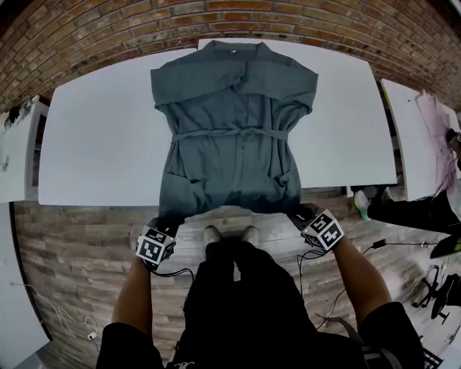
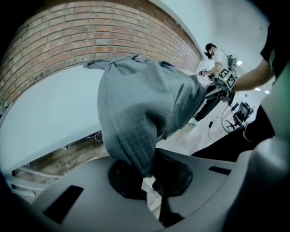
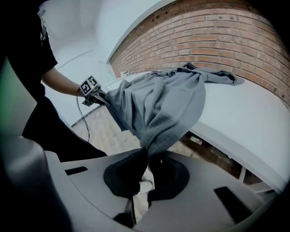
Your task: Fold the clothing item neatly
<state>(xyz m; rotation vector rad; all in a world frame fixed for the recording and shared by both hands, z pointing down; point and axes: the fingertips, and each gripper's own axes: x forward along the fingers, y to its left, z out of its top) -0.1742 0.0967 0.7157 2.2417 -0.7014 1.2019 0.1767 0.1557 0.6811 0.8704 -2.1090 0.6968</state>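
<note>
A grey-green garment (image 1: pixel 230 130) with a tied waist belt lies lengthwise on the white table (image 1: pixel 94 144), sleeves crossed over the chest and collar at the far edge. Its hem hangs off the near table edge. My left gripper (image 1: pixel 168 222) is shut on the hem's left corner, and my right gripper (image 1: pixel 296 213) is shut on the hem's right corner. In the left gripper view the cloth (image 2: pixel 145 99) bunches down into the closed left gripper (image 2: pixel 147 174). In the right gripper view the fabric (image 3: pixel 163 104) narrows into the closed right gripper (image 3: pixel 146 163).
A brick wall (image 1: pixel 302 21) runs behind the table. More white tables stand at the left (image 1: pixel 11 158) and right (image 1: pixel 421 144). Cables (image 1: pixel 72 317) lie on the wooden floor, and another person (image 1: pixel 425 209) is at the right. My own feet (image 1: pixel 230 234) are by the table edge.
</note>
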